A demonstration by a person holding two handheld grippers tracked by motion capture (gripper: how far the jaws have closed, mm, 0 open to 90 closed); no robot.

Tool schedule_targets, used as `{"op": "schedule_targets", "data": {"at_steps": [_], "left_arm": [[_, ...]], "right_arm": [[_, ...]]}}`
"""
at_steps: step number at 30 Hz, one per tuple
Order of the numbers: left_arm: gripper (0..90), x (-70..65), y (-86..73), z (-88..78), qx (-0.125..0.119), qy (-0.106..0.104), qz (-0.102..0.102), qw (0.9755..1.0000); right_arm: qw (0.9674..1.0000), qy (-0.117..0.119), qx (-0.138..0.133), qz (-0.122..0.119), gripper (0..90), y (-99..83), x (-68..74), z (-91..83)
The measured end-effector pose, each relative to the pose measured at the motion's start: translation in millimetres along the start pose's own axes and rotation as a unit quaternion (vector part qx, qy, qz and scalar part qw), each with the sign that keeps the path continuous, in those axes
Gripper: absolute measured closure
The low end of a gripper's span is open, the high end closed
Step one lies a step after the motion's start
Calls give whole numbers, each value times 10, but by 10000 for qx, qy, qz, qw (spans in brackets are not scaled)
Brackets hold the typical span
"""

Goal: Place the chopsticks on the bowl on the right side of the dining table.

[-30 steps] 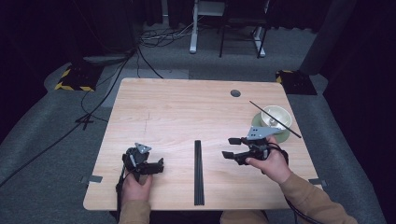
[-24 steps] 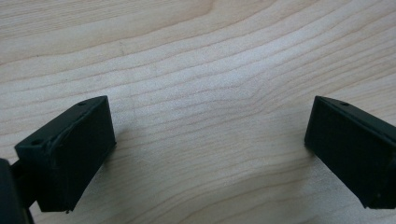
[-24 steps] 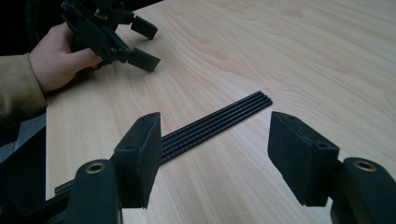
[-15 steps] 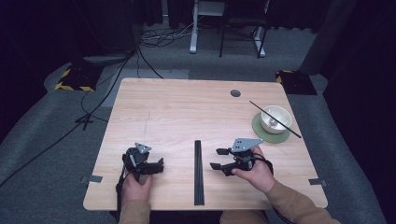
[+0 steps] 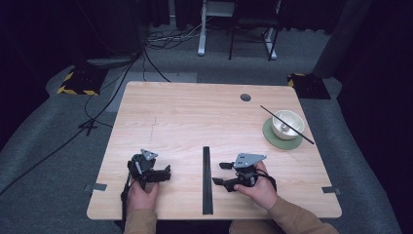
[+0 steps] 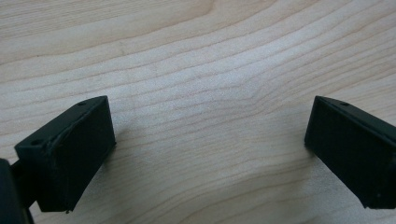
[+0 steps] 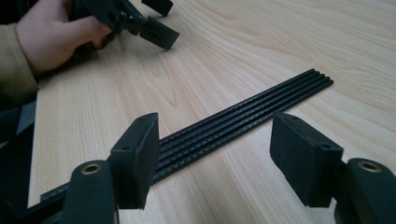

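Pale wood with a fine, wavy grain makes up the surface (image 5: 195, 117), a rounded slab on grey carpet with dark room behind and cables trailing across the floor. Along its near middle lies a bundle of thin black rods (image 5: 207, 180), straight, ridged and matt, side by side and touching; its near end is cut off in the right gripper view.

At the bundle's right side, the right gripper (image 5: 222, 174) has blocky black jaws standing wide apart, nothing between the pads; its view looks past them onto the rods (image 7: 243, 123) just beyond. The left gripper (image 5: 167, 173) rests well apart on the other side, its jaws also wide over bare wood (image 6: 205, 112).

Far right, a cream bowl (image 5: 287, 124) sits on a round green mat (image 5: 271, 138), a thin black stick (image 5: 304, 136) laid across its rim. What the bowl contains is too small to tell.
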State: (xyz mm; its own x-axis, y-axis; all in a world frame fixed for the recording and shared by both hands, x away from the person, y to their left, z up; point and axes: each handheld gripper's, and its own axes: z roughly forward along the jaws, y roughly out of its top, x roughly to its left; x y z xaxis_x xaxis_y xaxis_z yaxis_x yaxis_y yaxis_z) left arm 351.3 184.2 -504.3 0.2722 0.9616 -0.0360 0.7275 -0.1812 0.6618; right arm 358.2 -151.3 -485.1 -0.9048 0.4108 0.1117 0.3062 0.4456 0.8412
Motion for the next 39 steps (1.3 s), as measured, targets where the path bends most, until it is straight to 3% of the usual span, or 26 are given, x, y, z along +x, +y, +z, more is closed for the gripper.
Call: {"op": "schedule_targets", "data": {"at_steps": [11,12,26,39], "left_arm": [[19,0,0,1,-3,-2,0,10000],[19,0,0,1,-2,-1,1,10000],[19,0,0,1,-3,0,0,10000],[19,0,0,1,-3,-1,-1,10000]], "right_arm": [[9993,-186,215,-224,332,-55,86,118],[9990,-237,270,-271,368,-66,97,143],[9974,-496,411,-337,330,-82,161,203],[9968,-480,466,-448,327,-87,201,222]]}}
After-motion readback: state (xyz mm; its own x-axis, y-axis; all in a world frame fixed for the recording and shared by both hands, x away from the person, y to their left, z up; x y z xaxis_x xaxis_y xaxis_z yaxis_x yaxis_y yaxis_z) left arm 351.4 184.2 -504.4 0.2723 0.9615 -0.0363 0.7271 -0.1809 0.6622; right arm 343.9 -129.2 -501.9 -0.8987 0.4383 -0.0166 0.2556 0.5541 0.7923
